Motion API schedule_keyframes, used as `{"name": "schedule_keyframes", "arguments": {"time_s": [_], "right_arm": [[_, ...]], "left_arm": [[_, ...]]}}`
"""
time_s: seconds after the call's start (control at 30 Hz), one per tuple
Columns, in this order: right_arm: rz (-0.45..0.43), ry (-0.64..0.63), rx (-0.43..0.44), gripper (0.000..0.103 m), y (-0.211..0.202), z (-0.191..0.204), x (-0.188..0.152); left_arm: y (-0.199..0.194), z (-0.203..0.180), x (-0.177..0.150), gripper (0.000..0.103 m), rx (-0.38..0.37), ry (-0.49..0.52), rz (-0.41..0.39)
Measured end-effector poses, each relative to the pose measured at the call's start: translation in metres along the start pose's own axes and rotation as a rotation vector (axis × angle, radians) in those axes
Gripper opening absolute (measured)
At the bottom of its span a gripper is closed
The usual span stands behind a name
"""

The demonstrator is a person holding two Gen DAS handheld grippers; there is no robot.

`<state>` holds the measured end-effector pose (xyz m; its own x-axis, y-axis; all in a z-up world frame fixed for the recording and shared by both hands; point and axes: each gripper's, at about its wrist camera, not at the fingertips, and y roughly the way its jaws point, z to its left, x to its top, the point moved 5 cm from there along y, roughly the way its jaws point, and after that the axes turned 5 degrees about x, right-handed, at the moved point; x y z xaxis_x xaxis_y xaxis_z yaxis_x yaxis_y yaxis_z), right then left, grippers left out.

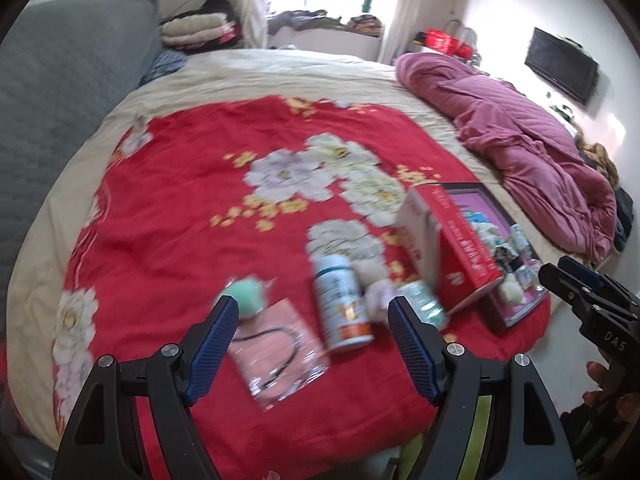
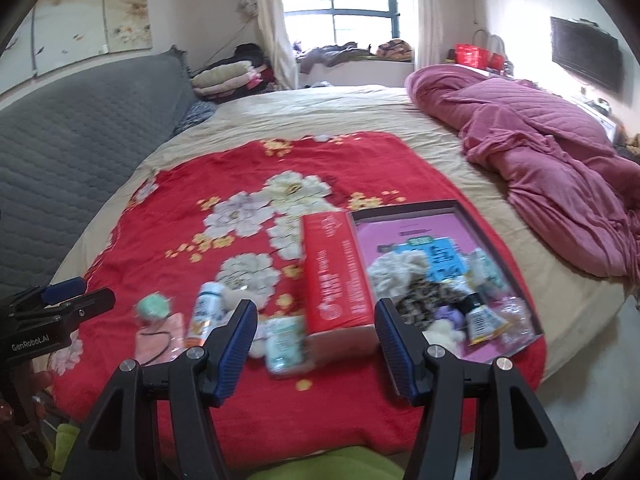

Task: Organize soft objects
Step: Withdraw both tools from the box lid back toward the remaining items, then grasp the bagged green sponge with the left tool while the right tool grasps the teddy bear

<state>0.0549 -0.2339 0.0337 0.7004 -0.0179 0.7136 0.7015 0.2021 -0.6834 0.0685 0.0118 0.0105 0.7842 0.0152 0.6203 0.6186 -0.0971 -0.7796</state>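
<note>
The room was a bedroom with a curtained window [image 2: 352, 0] at the far wall, a wall-mounted television [image 2: 586, 54] on the right and a grey padded headboard [image 2: 80, 120] on the left. A beige bed [image 2: 320, 112] carried a red flowered blanket [image 1: 192, 208] and a bunched pink quilt [image 2: 552, 160] well beyond the right gripper.

The left gripper [image 1: 312, 316] hung over the blanket with its blue pads spread apart and nothing between them. Just ahead of its left finger lay a mint-green pompom [image 1: 250, 294], smeared by motion blur, touching a clear packet [image 1: 276, 354] with a dark cord inside. Between the fingers lay a white bottle [image 1: 342, 304] on its side; its label could not be read. Behind it sat pale fluffy balls [image 1: 370, 280], too blurred to count, and a small green-printed packet [image 1: 426, 306] partly hidden by the right finger.

The right gripper [image 2: 316, 320] also stood open and empty. Straight ahead of it rose a red box lid [image 2: 340, 272], tilted on edge against a shallow tray [image 2: 404, 210] with a pink floor. Inside the tray were a cream fluffy scrunchie [image 2: 394, 272], a leopard-print one [image 2: 424, 304], a lilac piece [image 2: 448, 314] and a small bottle [image 2: 480, 316], all soft-edged; the right finger cut off the tray's near corner. A person's fingers [image 1: 600, 376] showed dimly at the edge of the left view.
</note>
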Motion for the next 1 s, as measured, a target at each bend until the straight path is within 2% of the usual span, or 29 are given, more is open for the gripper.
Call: {"name": "schedule_keyframes", "arguments": {"time_s": [0.43, 0.53, 0.73, 1.0], "right_arm": [[0.057, -0.102, 0.045, 0.061, 0.020, 0.060, -0.021], [0.095, -0.104, 0.069, 0.061, 0.028, 0.068, -0.030], [0.142, -0.149, 0.059, 0.061, 0.046, 0.079, -0.050], [0.188, -0.173, 0.050, 0.061, 0.078, 0.077, -0.062]], "left_arm": [[0.015, 0.061, -0.049, 0.078, 0.045, -0.105, 0.085], [0.021, 0.065, -0.054, 0.078, 0.056, -0.117, 0.096], [0.037, 0.065, -0.062, 0.078, 0.049, -0.113, 0.129], [0.064, 0.066, -0.053, 0.078, 0.042, -0.115, 0.152]]}}
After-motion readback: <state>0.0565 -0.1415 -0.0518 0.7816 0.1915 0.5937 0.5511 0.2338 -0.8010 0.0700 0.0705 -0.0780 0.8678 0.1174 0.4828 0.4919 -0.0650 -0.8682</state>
